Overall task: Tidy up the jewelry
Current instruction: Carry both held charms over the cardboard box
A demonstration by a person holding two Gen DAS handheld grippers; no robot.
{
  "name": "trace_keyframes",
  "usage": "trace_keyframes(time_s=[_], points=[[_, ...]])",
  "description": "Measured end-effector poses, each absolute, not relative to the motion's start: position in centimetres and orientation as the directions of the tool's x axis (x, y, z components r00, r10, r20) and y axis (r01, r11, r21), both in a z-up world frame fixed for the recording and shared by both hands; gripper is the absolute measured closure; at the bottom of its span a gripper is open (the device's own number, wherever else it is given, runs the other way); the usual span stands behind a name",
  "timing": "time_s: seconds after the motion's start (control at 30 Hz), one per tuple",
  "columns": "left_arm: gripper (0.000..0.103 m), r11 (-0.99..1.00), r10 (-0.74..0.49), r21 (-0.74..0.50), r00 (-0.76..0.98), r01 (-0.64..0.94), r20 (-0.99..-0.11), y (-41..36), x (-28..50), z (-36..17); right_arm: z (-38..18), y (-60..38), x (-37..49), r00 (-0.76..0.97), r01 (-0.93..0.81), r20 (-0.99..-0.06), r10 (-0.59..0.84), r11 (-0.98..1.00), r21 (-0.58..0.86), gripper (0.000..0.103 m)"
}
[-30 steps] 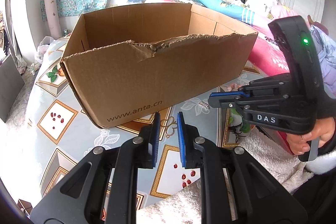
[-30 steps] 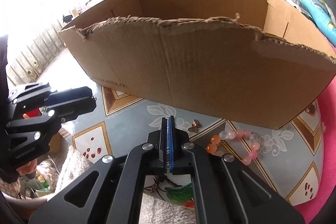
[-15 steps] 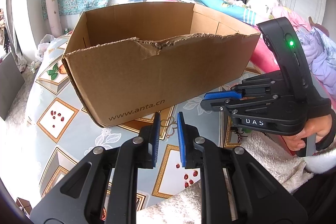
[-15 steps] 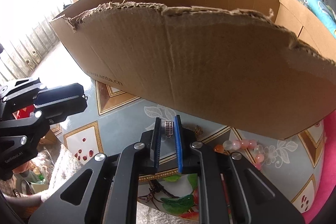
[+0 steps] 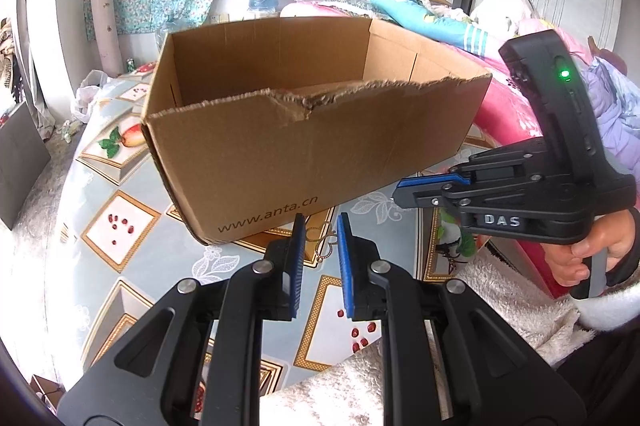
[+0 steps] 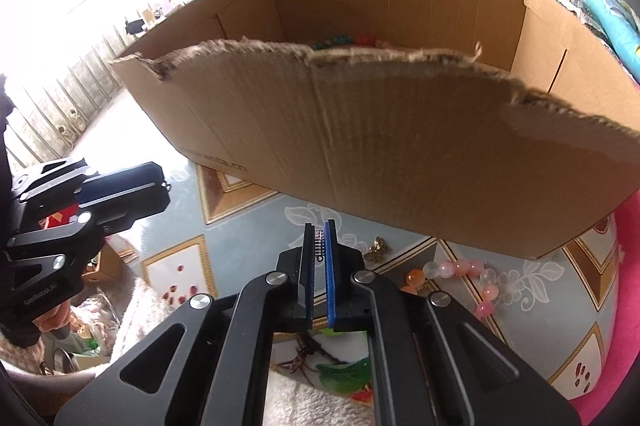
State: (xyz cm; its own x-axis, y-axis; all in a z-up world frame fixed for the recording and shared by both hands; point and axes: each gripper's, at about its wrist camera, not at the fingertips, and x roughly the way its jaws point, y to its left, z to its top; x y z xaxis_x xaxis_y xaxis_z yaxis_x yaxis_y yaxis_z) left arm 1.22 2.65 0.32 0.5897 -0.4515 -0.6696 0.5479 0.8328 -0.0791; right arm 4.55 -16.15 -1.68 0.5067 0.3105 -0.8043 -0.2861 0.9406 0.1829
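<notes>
now a small ring (image 6: 319, 241) sits pinched between the right fingers (image 6: 330, 258).

Bright daylight, window glare blown out upper left, fisheye-warped edges, sharp.

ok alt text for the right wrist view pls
The right tongs pinch a small silver ring in front of a torn cardboard box. A pink beaded bracelet and butterfly charm lie on the patterned tablecloth; the left tongs wait left.
</notes>
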Motion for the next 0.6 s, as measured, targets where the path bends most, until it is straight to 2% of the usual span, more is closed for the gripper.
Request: trace_keyframes(time_s=[0.2, 0.3, 0.4, 0.5, 0.6], points=[[0.088, 0.823, -0.477, -0.051, 0.639, 0.565, -0.604, 2.8, -0.7, 4.4, 3.3, -16.9, 2.5, 0.582, -0.354, -0.71, 0.396, 0.91, 0.217, 0.098], [0.088, 0.804, -0.526, -0.079, 0.644, 0.589, -0.555, 2.8, -0.9, 7.3, 6.8, -18.1, 2.3, 0.635, -0.388, -0.623, 0.456, 0.886, 0.253, 0.098], [0.088, 0.782, -0.57, -0.12, 0.624, 0.612, -0.534, 2.8, 0.7, 9.7, 9.3, -18.9, 3.8, 0.668, -0.404, -0.577, 0.469, 0.881, 0.248, 0.098], [0.088, 0.772, -0.573, -0.135, 0.59, 0.621, -0.569, 2.0, 3.7, 10.9, 10.1, -19.8, 7.2, 0.652, -0.4, -0.609, 0.451, 0.888, 0.228, 0.098], [0.088, 0.772, -0.531, -0.125, 0.525, 0.623, -0.665, 0.2, 7.6, 10.5, 8.9, -20.7, 11.9, 0.548, -0.376, -0.705, 0.451, 0.885, 0.275, 0.099]])
